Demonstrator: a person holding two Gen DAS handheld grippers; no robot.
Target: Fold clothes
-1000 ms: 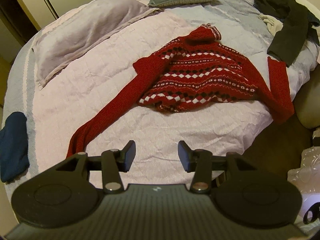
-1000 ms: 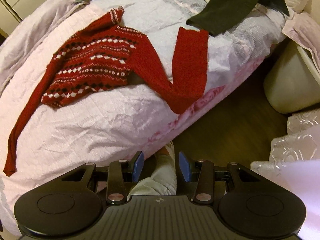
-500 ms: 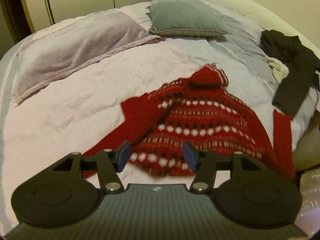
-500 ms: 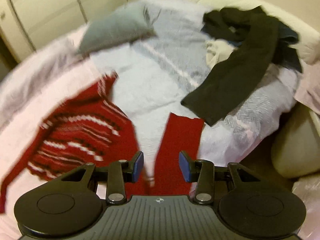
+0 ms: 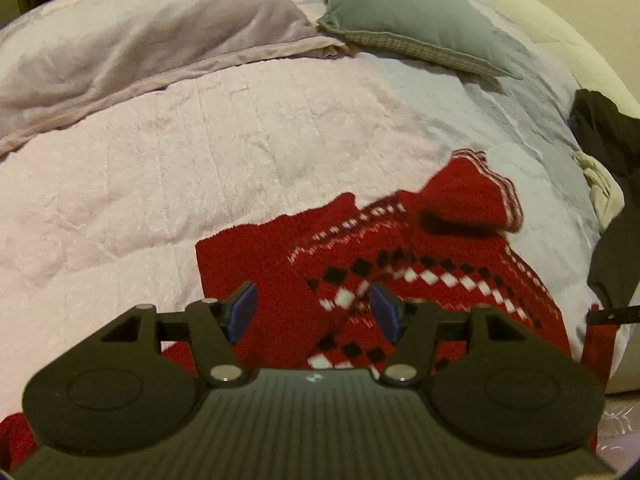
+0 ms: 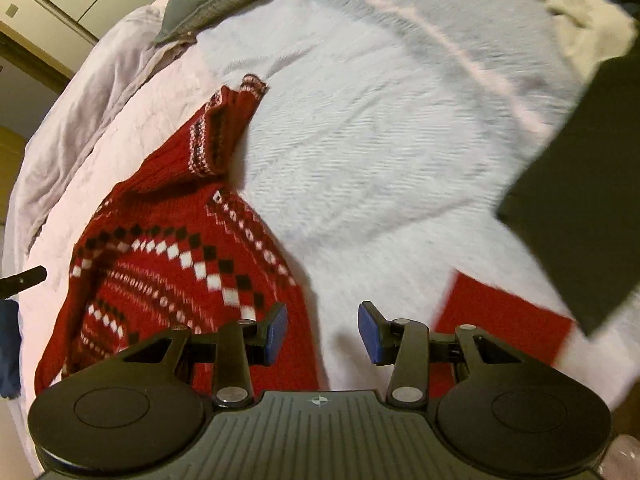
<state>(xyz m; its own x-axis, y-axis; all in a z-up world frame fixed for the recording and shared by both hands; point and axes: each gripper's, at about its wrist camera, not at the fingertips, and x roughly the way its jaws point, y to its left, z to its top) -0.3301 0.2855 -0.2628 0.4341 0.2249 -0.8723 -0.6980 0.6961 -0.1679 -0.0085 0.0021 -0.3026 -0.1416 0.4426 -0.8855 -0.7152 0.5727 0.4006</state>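
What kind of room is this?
Most likely a bedroom. A big bed with a pale pink quilted cover fills the view, a grey-green pillow lies at its head, and a red patterned knitted sweater is spread on it.

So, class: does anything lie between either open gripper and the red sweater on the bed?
Nothing visible does. The left gripper is open right over the sweater, and the right gripper is open at its edge. The black garment lies off to the side, overlapping only the far sleeve end.

Open bedspread [image 6: 400, 152] beyond sweater [image 6: 168, 264], dark garment [image 6: 580, 216] crowding right
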